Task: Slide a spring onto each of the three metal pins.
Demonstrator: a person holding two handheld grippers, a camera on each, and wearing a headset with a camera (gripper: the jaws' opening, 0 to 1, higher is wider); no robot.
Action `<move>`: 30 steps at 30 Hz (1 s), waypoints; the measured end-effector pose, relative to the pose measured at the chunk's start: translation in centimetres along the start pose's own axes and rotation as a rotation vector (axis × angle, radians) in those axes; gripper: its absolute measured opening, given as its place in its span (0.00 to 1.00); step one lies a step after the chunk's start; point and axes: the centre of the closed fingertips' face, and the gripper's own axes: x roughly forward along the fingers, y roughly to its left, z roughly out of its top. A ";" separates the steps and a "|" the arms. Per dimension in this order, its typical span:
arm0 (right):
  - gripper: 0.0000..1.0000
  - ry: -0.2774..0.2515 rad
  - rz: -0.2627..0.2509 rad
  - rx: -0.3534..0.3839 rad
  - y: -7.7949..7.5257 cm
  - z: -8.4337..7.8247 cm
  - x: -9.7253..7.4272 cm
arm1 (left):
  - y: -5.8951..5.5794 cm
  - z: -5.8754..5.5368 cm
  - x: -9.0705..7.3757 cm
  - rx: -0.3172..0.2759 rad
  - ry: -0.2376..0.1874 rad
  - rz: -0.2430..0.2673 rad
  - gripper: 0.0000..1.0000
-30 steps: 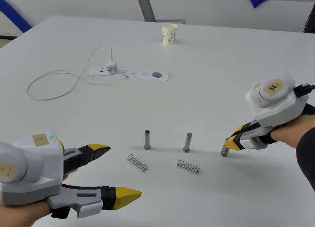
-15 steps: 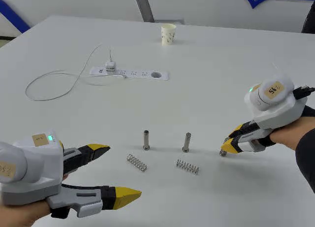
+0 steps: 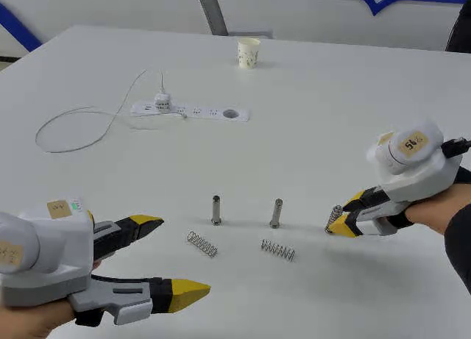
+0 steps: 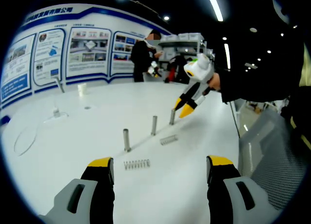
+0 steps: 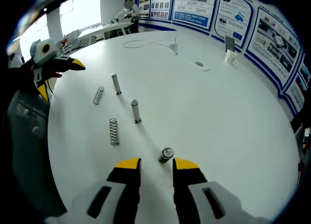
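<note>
Three metal pins stand in a row on the white table. The left pin (image 3: 215,209) (image 5: 115,83) and middle pin (image 3: 276,212) (image 5: 135,111) are bare. The right pin (image 3: 334,218) (image 5: 165,155) wears a spring. My right gripper (image 3: 344,215) (image 5: 156,164) is slightly open, its yellow tips just behind that pin and apart from it. Two loose springs (image 3: 202,243) (image 3: 278,249) lie in front of the bare pins. My left gripper (image 3: 175,254) (image 4: 160,162) hovers wide open and empty at the near left, short of the nearer spring (image 4: 136,163).
A power strip (image 3: 193,112) with a looping white cable (image 3: 73,126) lies at the far left, and a paper cup (image 3: 249,52) stands at the back. People stand beyond the table in the left gripper view.
The right gripper's jaws have parted a little and drawn back slightly from the spring on the right pin. The left gripper has stayed put.
</note>
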 end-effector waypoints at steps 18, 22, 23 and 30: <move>0.27 0.001 0.025 0.003 2.2 -0.9 0.2 | -0.3 0.2 -0.1 0.009 -0.002 -0.006 0.79; 0.27 -0.001 0.033 0.001 2.6 -0.9 0.4 | -0.4 0.2 -0.2 0.011 -0.003 -0.006 0.79; 0.27 -0.002 0.037 -0.001 2.9 -0.8 0.4 | -0.4 0.2 -0.2 0.012 -0.004 -0.006 0.79; 0.27 -0.008 0.058 -0.021 4.2 -0.2 0.8 | -0.4 0.4 -0.3 0.016 -0.005 -0.002 0.79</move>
